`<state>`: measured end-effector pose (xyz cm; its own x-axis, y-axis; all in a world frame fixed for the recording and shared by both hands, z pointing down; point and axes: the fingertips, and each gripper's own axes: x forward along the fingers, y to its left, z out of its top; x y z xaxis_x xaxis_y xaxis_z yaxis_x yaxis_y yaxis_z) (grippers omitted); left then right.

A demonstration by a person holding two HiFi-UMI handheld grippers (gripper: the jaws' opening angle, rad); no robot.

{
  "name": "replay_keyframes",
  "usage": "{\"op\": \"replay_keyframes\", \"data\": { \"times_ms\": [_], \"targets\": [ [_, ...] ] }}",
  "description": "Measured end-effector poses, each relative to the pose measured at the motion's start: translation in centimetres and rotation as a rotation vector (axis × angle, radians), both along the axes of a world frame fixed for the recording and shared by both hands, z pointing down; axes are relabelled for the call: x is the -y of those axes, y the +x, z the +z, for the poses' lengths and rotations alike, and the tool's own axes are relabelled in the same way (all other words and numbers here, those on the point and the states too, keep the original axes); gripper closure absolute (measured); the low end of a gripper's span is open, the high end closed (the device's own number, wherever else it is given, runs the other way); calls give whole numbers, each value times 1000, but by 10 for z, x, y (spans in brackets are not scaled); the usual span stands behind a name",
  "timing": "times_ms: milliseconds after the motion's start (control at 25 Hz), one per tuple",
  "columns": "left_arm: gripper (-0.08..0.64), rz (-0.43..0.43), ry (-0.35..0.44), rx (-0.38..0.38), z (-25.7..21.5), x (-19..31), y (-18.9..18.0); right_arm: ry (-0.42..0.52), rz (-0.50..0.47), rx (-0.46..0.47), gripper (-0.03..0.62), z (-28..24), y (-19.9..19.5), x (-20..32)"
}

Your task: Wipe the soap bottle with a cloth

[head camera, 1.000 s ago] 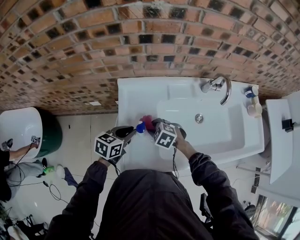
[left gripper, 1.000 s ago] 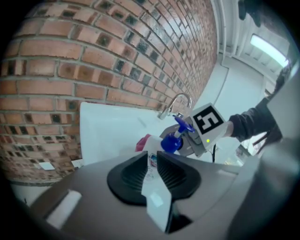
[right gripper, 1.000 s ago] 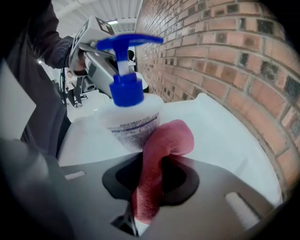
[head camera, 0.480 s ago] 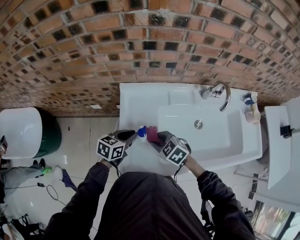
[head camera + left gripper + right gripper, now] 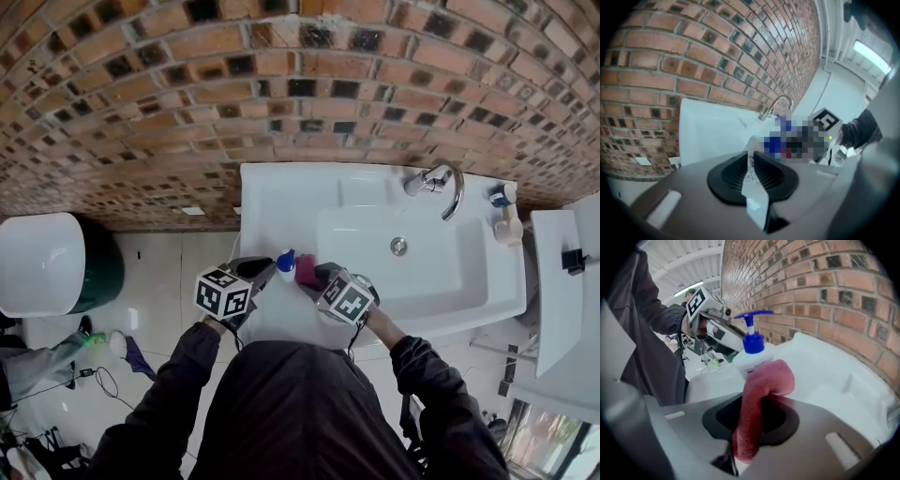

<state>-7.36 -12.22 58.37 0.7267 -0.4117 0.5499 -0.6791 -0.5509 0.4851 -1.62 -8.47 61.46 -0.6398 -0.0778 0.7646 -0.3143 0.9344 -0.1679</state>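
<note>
1. the soap bottle (image 5: 751,360) stands upright on the flat left deck of the sink (image 5: 281,192), close to the near edge. its blue pump is on top, so its long axis is vertical.
2. the bottle lies between the two claws. the left claw (image 5: 752,161) comes at it from the left and the right claw (image 5: 757,404) from the right. both are just beside it, so neither hand is clearly nearer.
3. the right claw is clamped on the red cloth (image 5: 764,380). the cloth sticks out past the jaws and folds over, and its bent end lies just right of the bottle's lower body. no view shows whether it touches the bottle.
4. the left claw is closing, its jaws almost together, on a thin white strip (image 5: 757,197) with print on it. the strip runs up towards the pump. it is probably an edge or label of the bottle, but which one cannot be told.
5. the coming move likely turns on that fold to the right of the bottle. the right claw would press it leftwards onto the bottle's wall and stroke along the upright axis, while the left claw steadies the bottle.
6. the head view gives the layout: the pump between the two marker cubes, and the tap (image 5: 439,181) well apart at the far right. the bottle's white body is lost against the white sink there.
7. the right gripper view alone shows the bottle's body, its label and the cloth's fold. the left gripper view alone shows the strip in the jaws, but the pump area is blurred over.
</note>
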Motion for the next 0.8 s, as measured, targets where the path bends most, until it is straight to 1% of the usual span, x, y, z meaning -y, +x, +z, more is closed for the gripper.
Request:
{"op": "replay_keyframes", "data": {
  "times_ms": [120, 240, 360, 440, 520, 720, 800],
  "targets": [
    [541, 0, -5, 2, 1, -1, 0, -40, -7, -45, 509, 23, 0, 1],
    [541, 1, -7, 6, 2, -2, 1, -106, 13, -55, 508, 35, -1, -4],
    [541, 0, -7, 10, 3, -1, 0, -126, 20, -46, 508, 31, 0, -6],
    [541, -6, -4, 9, 3, 1, -1, -118, 11, -37, 508, 21, 5, -9],
    [541, -13, -3, 6, 3, 3, -2, -93, 2, -9, 508, 4, 11, -14],
    [541, -24, -12, -5, 4, 5, -2, -77, -37, 146, 508, -51, 1, -33],
    [541, -23, -13, -7, 5, 5, -2, -77, -63, 164, 508, -58, -7, -39]
  ]
}}
